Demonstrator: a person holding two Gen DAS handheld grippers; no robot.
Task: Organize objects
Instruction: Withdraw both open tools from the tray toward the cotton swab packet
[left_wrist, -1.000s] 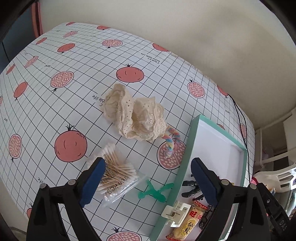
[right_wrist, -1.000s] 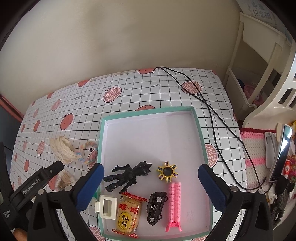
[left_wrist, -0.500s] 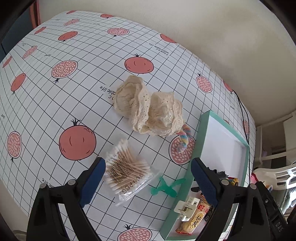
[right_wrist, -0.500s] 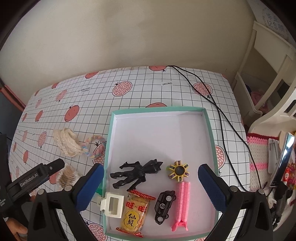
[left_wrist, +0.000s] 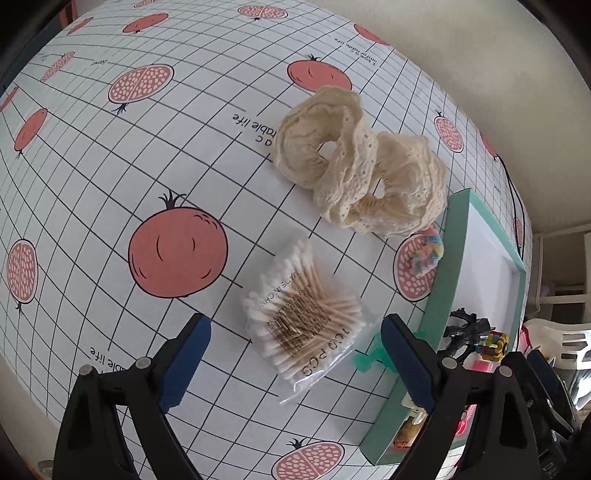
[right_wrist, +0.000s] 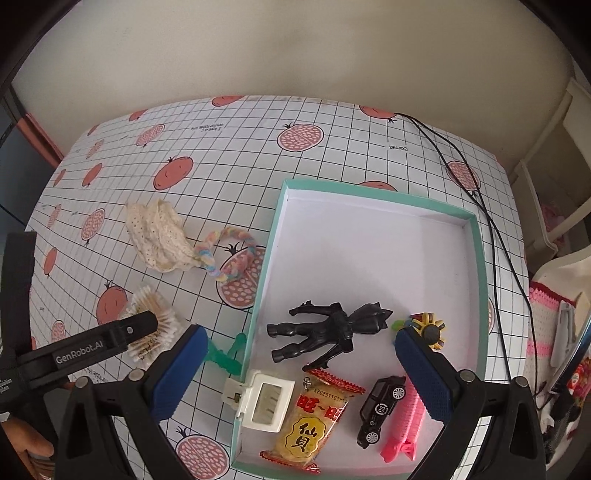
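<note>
Cotton swab bag (left_wrist: 304, 317) seen low in middle of frame, between wide-apart left gripper (left_wrist: 295, 354) jaws. Right gripper (right_wrist: 297, 365) jaws apart too, nothing held. Slippery bag may be dropped.

This looks like a room in a home. A table stands against a plain cream wall (right_wrist: 295, 55), covered with a checked cloth printed with pomegranates (right_wrist: 258, 147). To the right stand white furniture (right_wrist: 554, 122) and a pink-and-white crocheted cover (right_wrist: 543, 314). Toys, a snack packet (right_wrist: 312, 421) and hair things lie about.
</note>
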